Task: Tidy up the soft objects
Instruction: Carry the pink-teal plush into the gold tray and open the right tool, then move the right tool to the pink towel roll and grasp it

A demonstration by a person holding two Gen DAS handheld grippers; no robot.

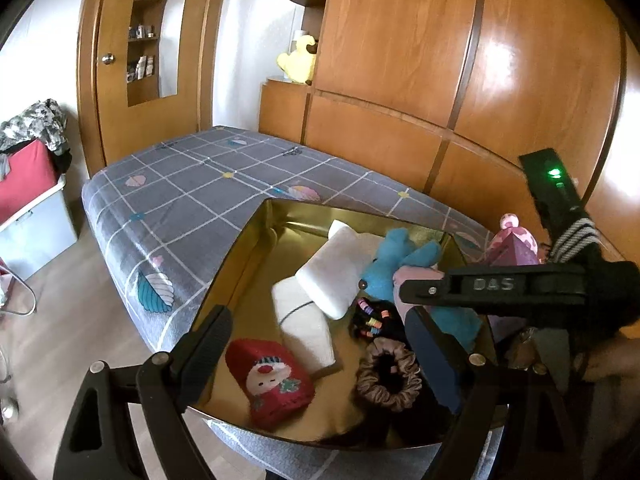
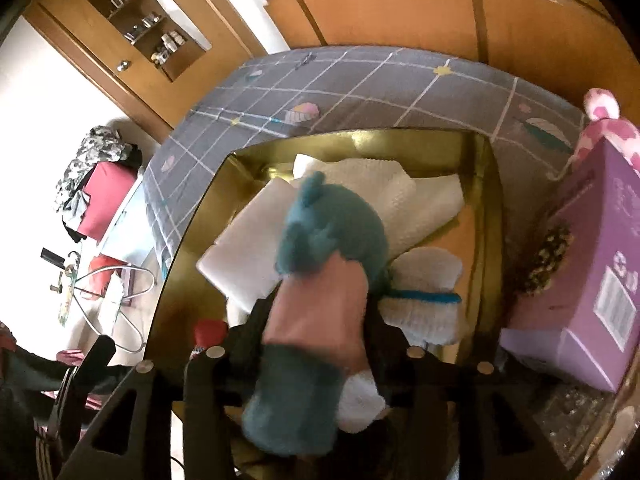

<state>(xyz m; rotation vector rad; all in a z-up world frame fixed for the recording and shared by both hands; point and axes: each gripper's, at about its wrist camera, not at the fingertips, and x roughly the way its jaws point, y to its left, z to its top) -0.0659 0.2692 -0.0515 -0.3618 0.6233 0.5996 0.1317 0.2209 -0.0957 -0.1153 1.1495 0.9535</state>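
A gold tray (image 1: pixel 260 232) sits on the grey checked bed. In it lie white folded cloths (image 1: pixel 332 272), a red snowman sock (image 1: pixel 270 380), a brown scrunchie (image 1: pixel 388 374) and a black hair tie with coloured beads (image 1: pixel 370 320). My right gripper (image 2: pixel 316 312) is shut on a blue plush toy with a pink middle (image 2: pixel 332 236) and holds it over the tray (image 2: pixel 486 216); it also shows in the left wrist view (image 1: pixel 404 264). My left gripper (image 1: pixel 316 348) is open and empty above the tray's near end.
A purple box (image 2: pixel 592 280) with a pink spotted plush (image 2: pixel 604 120) stands right of the tray. Wooden wardrobes (image 1: pixel 400 60) rise behind the bed. A red-topped storage bin (image 1: pixel 28 200) with clothes stands on the floor at the left.
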